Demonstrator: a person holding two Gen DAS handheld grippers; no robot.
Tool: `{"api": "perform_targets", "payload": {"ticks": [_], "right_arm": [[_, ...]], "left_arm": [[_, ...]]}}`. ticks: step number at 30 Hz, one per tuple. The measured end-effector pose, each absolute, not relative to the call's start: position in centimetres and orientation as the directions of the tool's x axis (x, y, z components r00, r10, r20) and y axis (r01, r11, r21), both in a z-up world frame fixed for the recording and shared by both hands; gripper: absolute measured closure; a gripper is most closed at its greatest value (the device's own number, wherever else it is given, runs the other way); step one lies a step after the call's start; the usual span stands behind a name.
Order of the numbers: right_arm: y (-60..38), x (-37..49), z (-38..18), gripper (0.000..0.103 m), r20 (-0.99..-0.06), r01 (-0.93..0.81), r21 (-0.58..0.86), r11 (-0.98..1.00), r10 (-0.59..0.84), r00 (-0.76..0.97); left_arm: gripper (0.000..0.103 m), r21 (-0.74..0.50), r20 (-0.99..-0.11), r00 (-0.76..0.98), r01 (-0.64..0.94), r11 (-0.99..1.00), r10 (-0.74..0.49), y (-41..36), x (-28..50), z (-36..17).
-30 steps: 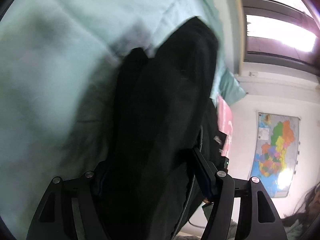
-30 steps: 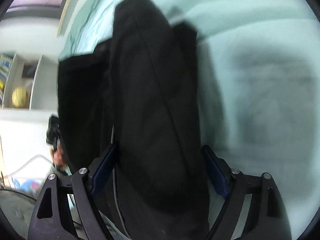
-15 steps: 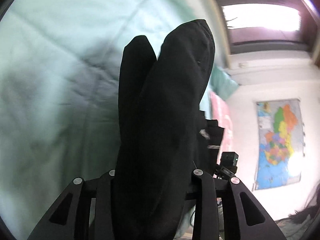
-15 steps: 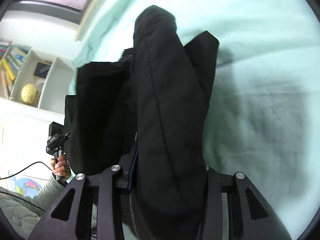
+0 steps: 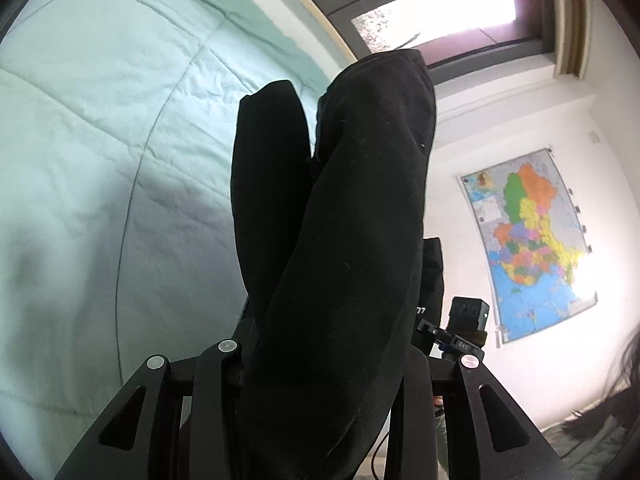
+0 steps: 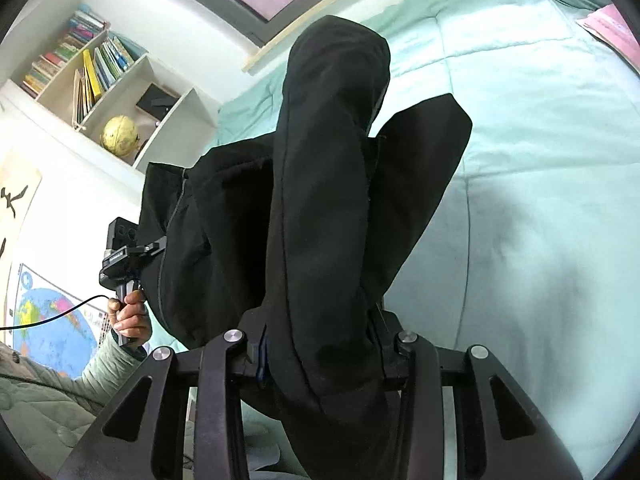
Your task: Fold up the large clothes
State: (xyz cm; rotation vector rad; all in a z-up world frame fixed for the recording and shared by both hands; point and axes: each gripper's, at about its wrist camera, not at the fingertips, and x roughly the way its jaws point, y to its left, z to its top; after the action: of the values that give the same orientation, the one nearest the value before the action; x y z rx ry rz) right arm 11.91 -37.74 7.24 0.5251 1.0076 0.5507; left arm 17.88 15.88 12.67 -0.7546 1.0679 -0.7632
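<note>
Both hand-held grippers, left (image 5: 320,364) and right (image 6: 324,348), pinching black trousers (image 5: 340,240). Hanging lengthwise ahead, above the bed (image 5: 100,160). Equally near.

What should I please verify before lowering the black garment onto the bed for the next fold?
1. Left tongs clamped on the black garment: ok.
2. Right tongs clamped on it too: ok.
3. Garment lifted off the mint quilt: cannot tell; its far end is hidden.
4. Fabric flat between the tongs: not ok, it hangs bunched in thick folds.
5. Pink item lies at the bed's far edge, away from the garment: ok.
</note>
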Motion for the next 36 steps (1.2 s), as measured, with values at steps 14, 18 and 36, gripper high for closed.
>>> {"api": "perform_targets", "payload": {"ticks": [14,18,36], "right_arm": [[-40.2,10.7,-4.9,0.062,-0.67,-0.068,0.632,0.772,0.588,0.454],[-41.6,10.4,-8.1,0.058,-0.694,0.005,0.607,0.794,0.528,0.489],[-31.1,1.7,2.0,0.038,-0.718,0.006,0.054,0.999,0.034,0.696]], "left_arm": [[0.065,-0.848,-0.478,0.32,0.075,0.525,-0.818,21.9,13.4,-1.2],[0.046,-0.841,-0.521,0.333,-0.047,0.539,-0.785,25.2,13.6,-6.3],[0.046,-0.294,-0.622,0.689,0.235,0.926,-0.372,18.4,1.6,11.5]]}}
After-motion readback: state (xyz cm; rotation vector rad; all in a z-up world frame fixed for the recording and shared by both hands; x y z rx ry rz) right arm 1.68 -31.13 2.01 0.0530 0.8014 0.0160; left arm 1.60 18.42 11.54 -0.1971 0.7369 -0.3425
